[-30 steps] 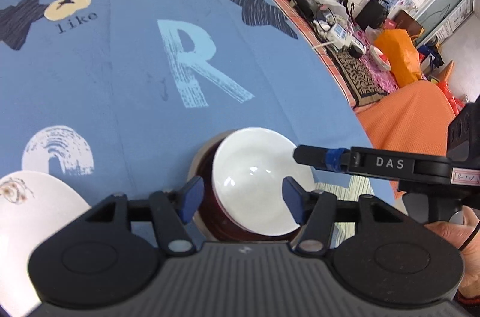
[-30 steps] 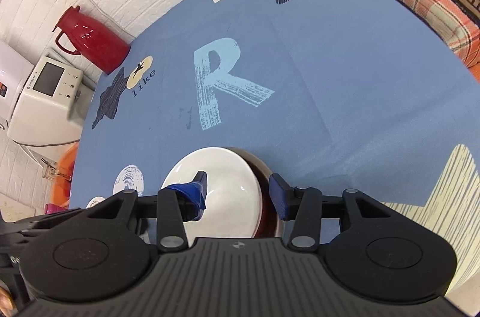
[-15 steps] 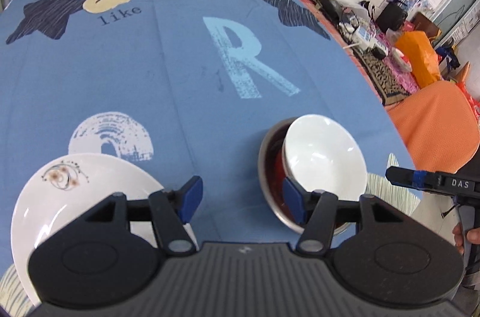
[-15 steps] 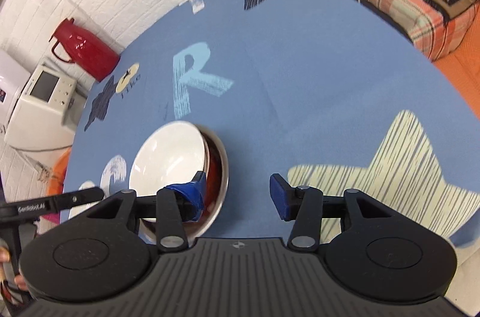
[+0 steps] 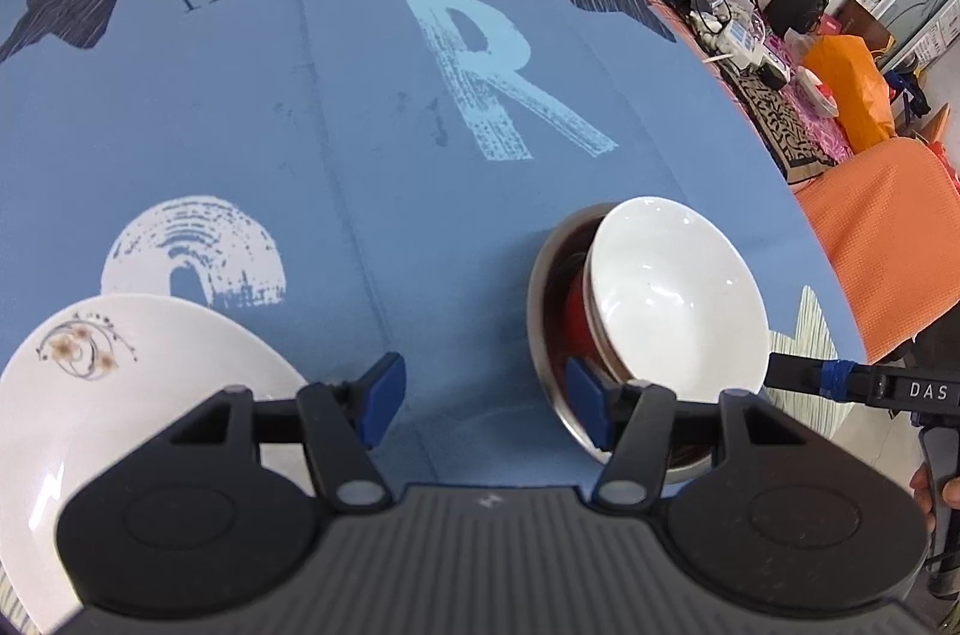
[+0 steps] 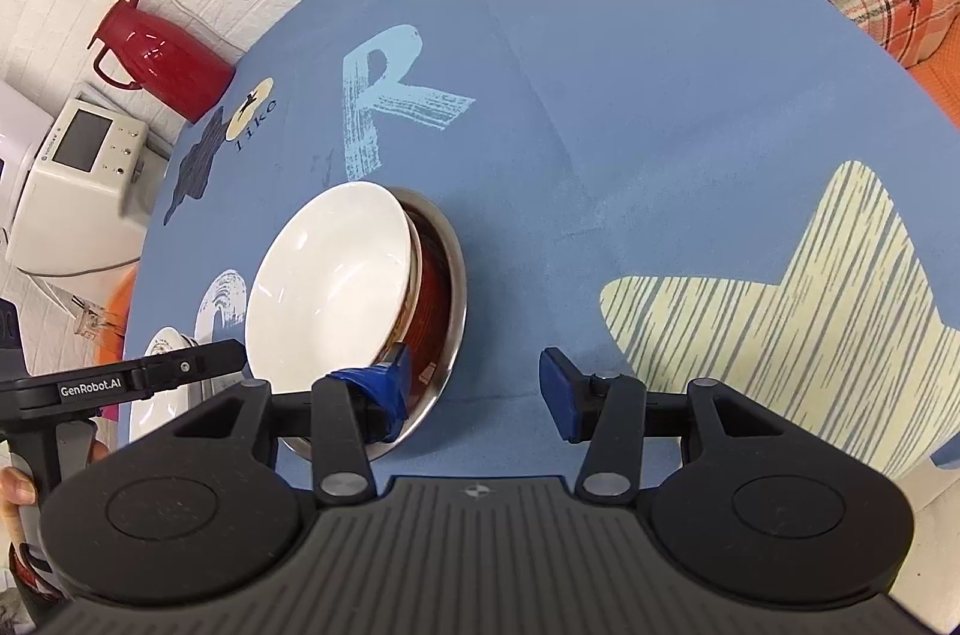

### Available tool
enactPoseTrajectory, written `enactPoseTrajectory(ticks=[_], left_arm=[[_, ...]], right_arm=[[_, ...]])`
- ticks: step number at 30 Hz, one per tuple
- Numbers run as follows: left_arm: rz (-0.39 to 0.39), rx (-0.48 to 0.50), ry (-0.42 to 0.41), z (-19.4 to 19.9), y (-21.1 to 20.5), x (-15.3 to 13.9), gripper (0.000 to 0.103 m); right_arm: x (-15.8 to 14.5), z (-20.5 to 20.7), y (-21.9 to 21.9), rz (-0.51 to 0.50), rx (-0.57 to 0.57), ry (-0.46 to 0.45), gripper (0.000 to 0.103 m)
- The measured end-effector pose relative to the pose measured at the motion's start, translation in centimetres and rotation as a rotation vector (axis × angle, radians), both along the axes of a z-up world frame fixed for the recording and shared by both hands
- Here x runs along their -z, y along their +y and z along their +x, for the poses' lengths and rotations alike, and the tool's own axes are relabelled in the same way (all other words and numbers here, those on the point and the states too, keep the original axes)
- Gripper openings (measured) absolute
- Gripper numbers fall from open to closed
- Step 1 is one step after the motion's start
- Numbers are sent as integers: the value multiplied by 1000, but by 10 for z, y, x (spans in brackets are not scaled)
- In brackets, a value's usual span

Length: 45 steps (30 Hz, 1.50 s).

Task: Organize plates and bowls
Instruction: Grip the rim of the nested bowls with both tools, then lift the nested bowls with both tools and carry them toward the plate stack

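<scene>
A white bowl (image 5: 672,293) sits tilted inside a red bowl (image 5: 579,323), both nested in a metal bowl (image 5: 543,311) on the blue tablecloth. The same stack shows in the right wrist view: white bowl (image 6: 333,284), red bowl (image 6: 435,299), metal bowl (image 6: 459,311). A white plate (image 5: 102,395) with a small flower print lies at the lower left; the plate (image 6: 159,383) peeks out behind the other tool. My left gripper (image 5: 483,404) is open, its right finger near the metal bowl's rim. My right gripper (image 6: 474,386) is open, empty, just right of the stack.
A red thermos (image 6: 156,62) stands at the table's far edge, with a white appliance (image 6: 78,191) beyond it. A bench with cables and bags (image 5: 738,17) and an orange cloth (image 5: 888,239) lie off the table's right side. The table edge curves close by.
Both grippers have pulled back from the white bowl, which now rests tilted in the stack. The left view has swung left, bringing the white plate into sight.
</scene>
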<state>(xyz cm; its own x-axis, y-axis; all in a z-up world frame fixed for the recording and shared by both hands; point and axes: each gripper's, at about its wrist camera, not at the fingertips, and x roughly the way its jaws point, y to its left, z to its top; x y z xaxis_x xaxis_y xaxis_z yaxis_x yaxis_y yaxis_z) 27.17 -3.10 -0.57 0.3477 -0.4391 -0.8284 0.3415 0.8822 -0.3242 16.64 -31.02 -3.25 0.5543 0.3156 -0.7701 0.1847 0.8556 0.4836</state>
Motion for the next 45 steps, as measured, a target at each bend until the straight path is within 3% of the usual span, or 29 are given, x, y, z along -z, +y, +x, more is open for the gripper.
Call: enactPoseTrajectory(ticks=[18,26,35,45], left_arm=[[65,25,9,14,-24,20,61],[70,24,28,18,-25,24,61],[66,20,26,18,-24,24,61],[68,26,28,19,-24,25,61]], right_arm=[[15,25,8,-64,-10,94,38],[14,38,30,-225,-94,128,44],[16,51,39,-270,-137,194,48],[16,49,44,-297,-155,161,48]])
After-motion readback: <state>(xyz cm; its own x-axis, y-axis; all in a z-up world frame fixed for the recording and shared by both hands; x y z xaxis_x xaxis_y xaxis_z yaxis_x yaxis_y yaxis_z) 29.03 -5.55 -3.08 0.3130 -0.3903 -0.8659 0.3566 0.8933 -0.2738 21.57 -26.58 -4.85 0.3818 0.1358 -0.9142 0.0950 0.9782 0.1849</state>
